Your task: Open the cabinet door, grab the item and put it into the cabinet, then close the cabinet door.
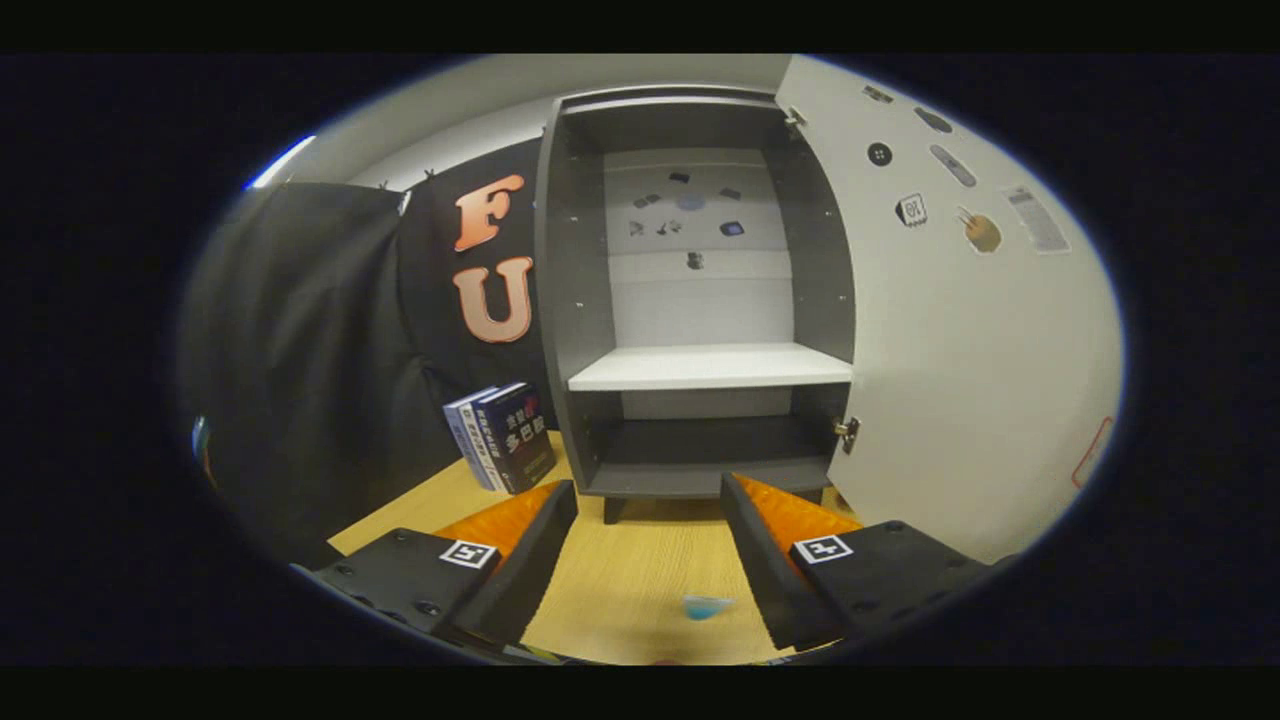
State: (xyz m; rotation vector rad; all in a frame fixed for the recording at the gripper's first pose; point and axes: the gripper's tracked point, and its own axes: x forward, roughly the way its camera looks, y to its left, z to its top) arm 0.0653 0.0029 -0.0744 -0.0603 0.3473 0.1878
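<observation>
A grey cabinet (575, 300) stands ahead on the wooden table, its white door (960, 360) swung wide to the right. Inside are a white middle shelf (710, 368) and a dark bottom shelf (700, 445), both bare. Two dark blue books (505, 436) stand upright to the left of the cabinet, leaning against the black cloth. My gripper (648, 490) is open, its fingers spread apart just short of the cabinet's base, with nothing between them.
The wooden table (640, 580) runs under the fingers, with a small blue mark (706, 606) on it between them. Stickers dot the cabinet's back panel (690, 215) and the inside of the door. Black cloth hangs on the left.
</observation>
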